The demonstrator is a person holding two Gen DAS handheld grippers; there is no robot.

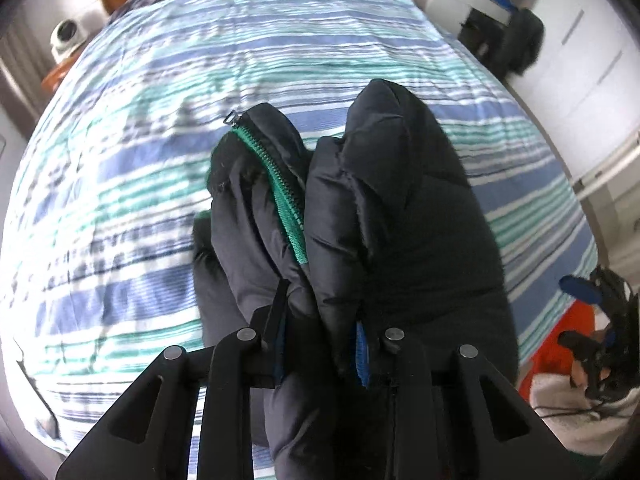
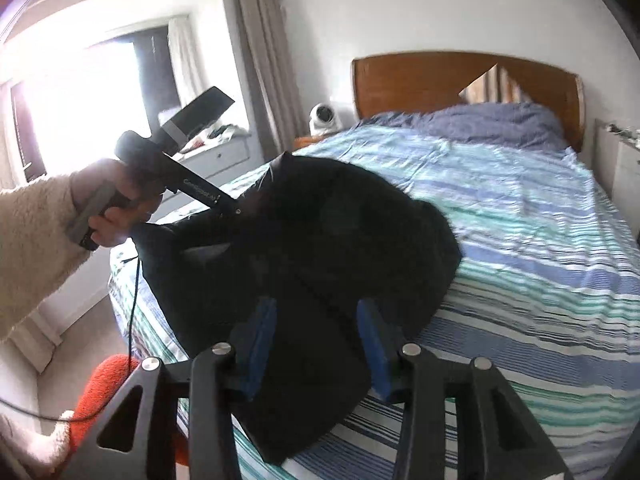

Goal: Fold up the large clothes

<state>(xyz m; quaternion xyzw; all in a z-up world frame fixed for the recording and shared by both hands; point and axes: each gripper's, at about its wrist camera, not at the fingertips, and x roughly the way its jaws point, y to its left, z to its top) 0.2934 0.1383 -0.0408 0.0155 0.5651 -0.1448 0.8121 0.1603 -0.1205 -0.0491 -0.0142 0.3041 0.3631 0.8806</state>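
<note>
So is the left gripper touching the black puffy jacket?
Touching. The left wrist view shows the left gripper with the black puffy jacket bunched between its blue pads, pressed against both.

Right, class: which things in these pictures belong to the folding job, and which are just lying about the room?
Part of the job:
black puffer jacket
left gripper
right gripper
striped bed cover

Just lying about:
white dome camera
wooden headboard
blue pillow
curtain
</note>
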